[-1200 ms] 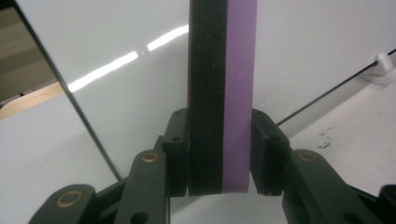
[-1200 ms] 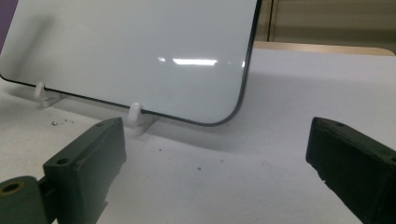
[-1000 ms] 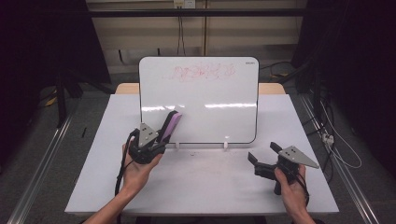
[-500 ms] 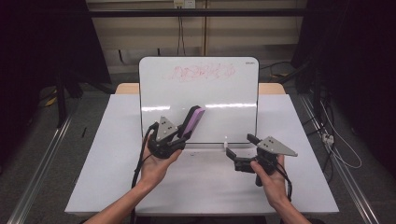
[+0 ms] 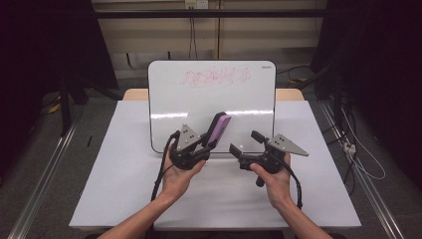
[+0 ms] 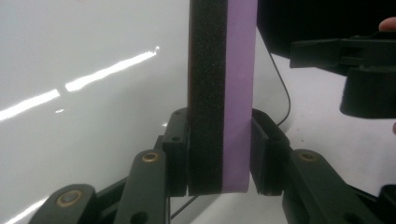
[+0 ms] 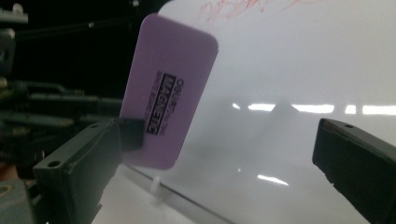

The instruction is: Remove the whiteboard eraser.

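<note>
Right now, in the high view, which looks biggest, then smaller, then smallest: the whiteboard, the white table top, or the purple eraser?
1. White table top, the largest.
2. Whiteboard, standing on it.
3. Purple eraser, the smallest by far, clamped in the left gripper.

The eraser is held in front of the board, yet looks far smaller.

We see the high view evenly lit from above: the white bench (image 5: 124, 169) is bright, the room around it falls to near black. A band of glare crosses the whiteboard (image 5: 211, 99), and soft shadows sit under the hands. In the left gripper view the purple eraser (image 6: 223, 93) is sharp while the streaked reflections behind it blur. In the right gripper view the near black jaws are soft and the board's highlights smear.
</note>
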A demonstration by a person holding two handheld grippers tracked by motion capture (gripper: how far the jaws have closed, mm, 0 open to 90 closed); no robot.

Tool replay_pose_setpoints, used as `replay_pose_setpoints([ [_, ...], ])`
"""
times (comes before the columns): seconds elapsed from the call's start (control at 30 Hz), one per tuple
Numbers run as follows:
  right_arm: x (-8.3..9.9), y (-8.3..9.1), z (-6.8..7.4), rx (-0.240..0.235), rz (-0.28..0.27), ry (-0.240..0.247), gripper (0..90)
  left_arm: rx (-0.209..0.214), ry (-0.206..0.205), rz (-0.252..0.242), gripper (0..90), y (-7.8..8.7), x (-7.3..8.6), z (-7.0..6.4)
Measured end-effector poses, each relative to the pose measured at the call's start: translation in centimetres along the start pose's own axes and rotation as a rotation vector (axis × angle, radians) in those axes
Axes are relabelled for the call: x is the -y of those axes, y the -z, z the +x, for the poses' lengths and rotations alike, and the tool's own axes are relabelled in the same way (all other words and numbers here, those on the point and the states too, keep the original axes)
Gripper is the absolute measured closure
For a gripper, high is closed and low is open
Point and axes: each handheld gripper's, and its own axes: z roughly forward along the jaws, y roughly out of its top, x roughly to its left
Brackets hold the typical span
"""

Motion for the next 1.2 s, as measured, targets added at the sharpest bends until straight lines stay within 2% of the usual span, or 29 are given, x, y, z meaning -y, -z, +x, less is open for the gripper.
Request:
replay_pose_setpoints([
  [0.03, -0.2, -0.4, 0.1, -0.019, -0.022, -0.022, 1.4, 0.011, 0.027, -0.008, 63.6, 0.2, 0.0, 0.1],
  [0.23, -0.6, -1.9, 1.2, -0.048, -0.116, -0.047, 6.8, 0.011, 0.038, -0.02, 63.5, 0.3, 0.0, 0.1],
  [0.37, -0.4, -2.6, 1.7, -0.026, -0.189, -0.074, 9.9, 0.021, 0.05, -0.018, 63.6, 0.1, 0.2, 0.0],
  [0.4, -0.4, -2.6, 1.7, -0.026, -0.189, -0.074, 9.9, 0.021, 0.05, -0.018, 63.5, 0.1, 0.2, 0.0],
  [0.5, -0.2, -3.1, 1.9, -0.031, -0.223, -0.114, 14.5, 0.026, 0.057, -0.011, 63.6, -0.1, 0.4, 0.0],
  [0.6, 0.1, -3.4, 1.9, -0.042, -0.229, -0.129, 22.7, 0.031, 0.066, -0.009, 63.5, -0.2, 0.5, 0.0],
  [0.67, 0.3, -3.6, 2.1, -0.038, -0.229, -0.134, 24.7, 0.032, 0.069, -0.011, 63.5, -0.2, 0.4, 0.0],
  [0.8, 0.5, -3.7, 2.2, -0.05, -0.233, -0.182, 32.4, 0.035, 0.076, -0.016, 63.5, 0.0, 0.5, 0.1],
  [1.03, 1.0, -4.1, 2.2, -0.066, -0.208, -0.22, 38.1, 0.036, 0.081, -0.012, 63.5, -0.2, 0.6, 0.0],
  [1.2, 1.5, -4.2, 2.0, -0.079, -0.196, -0.28, 41.0, 0.038, 0.088, -0.009, 63.5, -0.4, 0.9, -0.1],
])
